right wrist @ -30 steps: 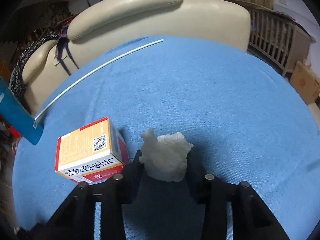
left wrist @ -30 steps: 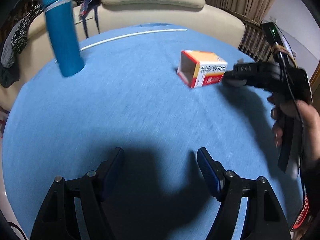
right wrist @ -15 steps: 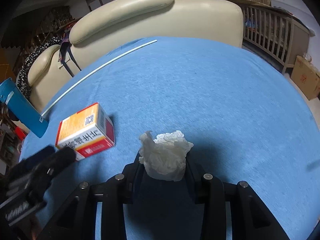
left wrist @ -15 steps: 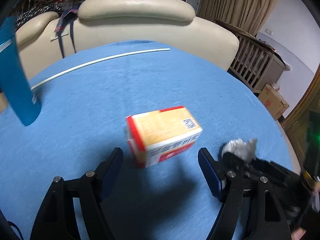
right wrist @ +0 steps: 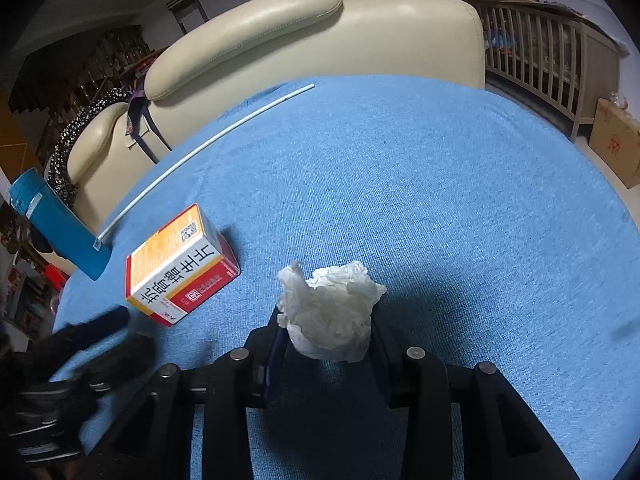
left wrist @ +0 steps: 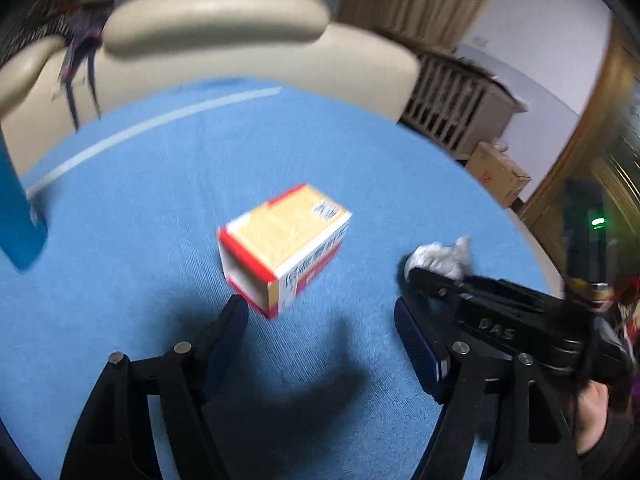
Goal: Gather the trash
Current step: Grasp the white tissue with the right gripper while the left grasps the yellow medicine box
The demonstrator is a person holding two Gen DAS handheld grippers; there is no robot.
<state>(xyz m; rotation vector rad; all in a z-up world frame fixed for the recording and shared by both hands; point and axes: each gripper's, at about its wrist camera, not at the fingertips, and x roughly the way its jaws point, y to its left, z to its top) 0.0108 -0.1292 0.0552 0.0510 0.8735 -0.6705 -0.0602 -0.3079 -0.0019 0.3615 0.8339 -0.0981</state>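
An orange, white and red carton [left wrist: 284,244] lies on its side on the blue tablecloth [left wrist: 120,280], its open end turned toward me. My left gripper [left wrist: 320,320] is open just short of it, and the carton's near corner sits close to the left fingertip. On the right, my right gripper [left wrist: 424,276] is shut on a crumpled white tissue [left wrist: 440,258]. In the right wrist view the tissue [right wrist: 332,316] fills the right gripper [right wrist: 326,332]. There the carton [right wrist: 180,264] lies to the left, with the blurred left gripper [right wrist: 120,332] below it.
A blue cylinder [right wrist: 56,224] stands at the table's left edge, beside one end of a thin white rod [right wrist: 200,152]. A cream sofa [right wrist: 320,40] backs the table. A wooden railing [right wrist: 540,48] and a cardboard box [right wrist: 616,144] stand to the right, off the table.
The left gripper swung toward the carton, which went from far right to just ahead of its fingers. It entered the right view at lower left. The right gripper still holds the tissue.
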